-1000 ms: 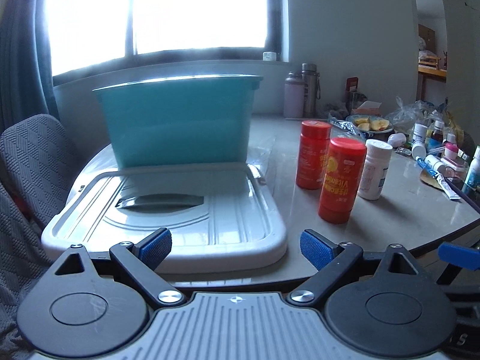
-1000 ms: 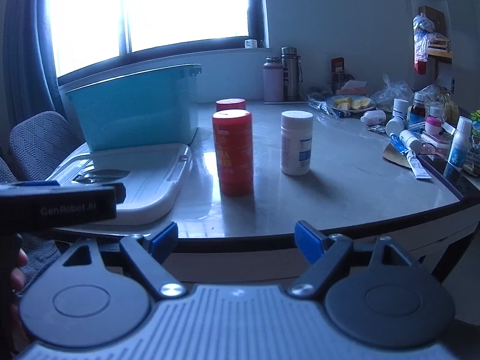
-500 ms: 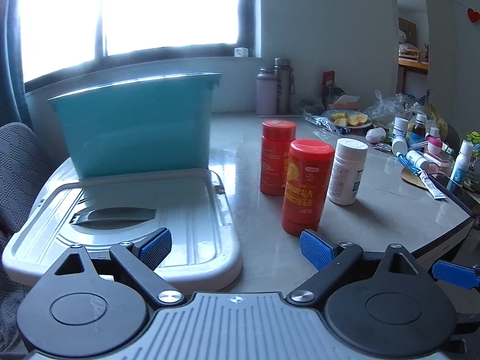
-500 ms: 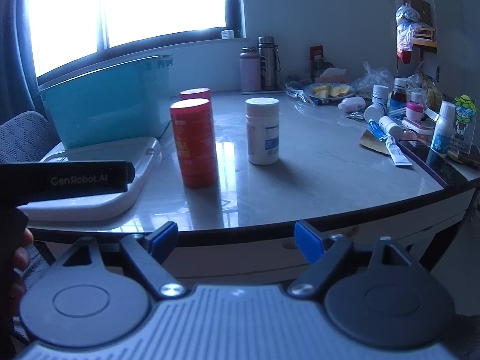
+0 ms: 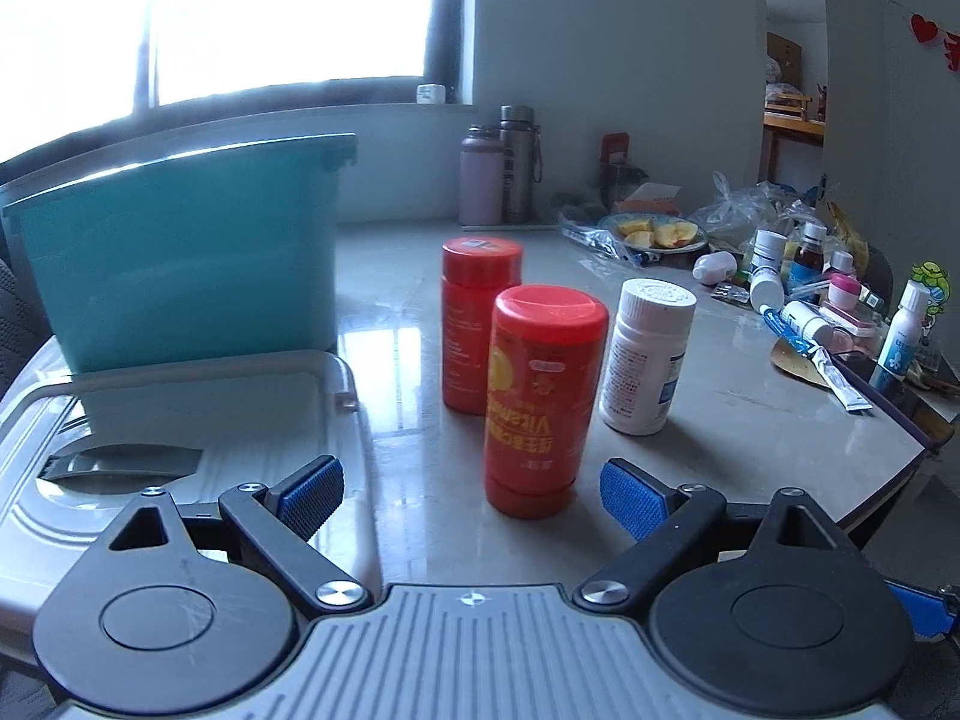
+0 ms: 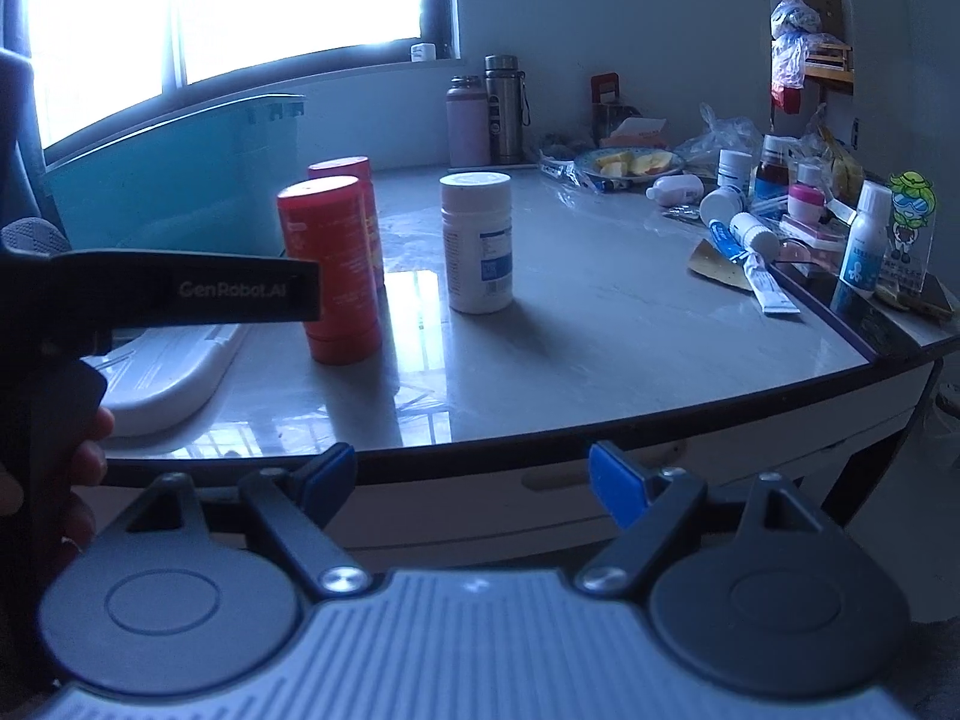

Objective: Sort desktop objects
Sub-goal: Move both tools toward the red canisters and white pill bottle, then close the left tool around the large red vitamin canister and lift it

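Looking at: both wrist views, which I am reading from my remote station.
Left gripper (image 5: 471, 495): I see its jaws spread wide with nothing between the pads; it sits low over the near edge of the table (image 5: 750, 420).
Right gripper (image 6: 474, 483): I see it released too, empty, hanging just off the table's front edge and below the tabletop.
Nearest red bottle (image 5: 543, 399): upright with its label upside down, just ahead of my left gripper's open gap, not touched by either blue pad.
Second red bottle (image 5: 477, 324): upright right behind the first; I cannot tell whether the two touch.
White bottle (image 5: 645, 357): upright, just to the right of the near red one, apart from it.
Teal bin (image 5: 180, 252): standing at the back left of the table.
White lid (image 5: 180, 420): lying flat in front of the bin, left of the red bottles.
Clutter (image 5: 804, 276): small bottles, tubes and a plate of fruit crowd the far right side, well apart from the three bottles.
Hand (image 6: 78, 456): at the left edge of the right view, fingers around the dark handle of the other gripper.
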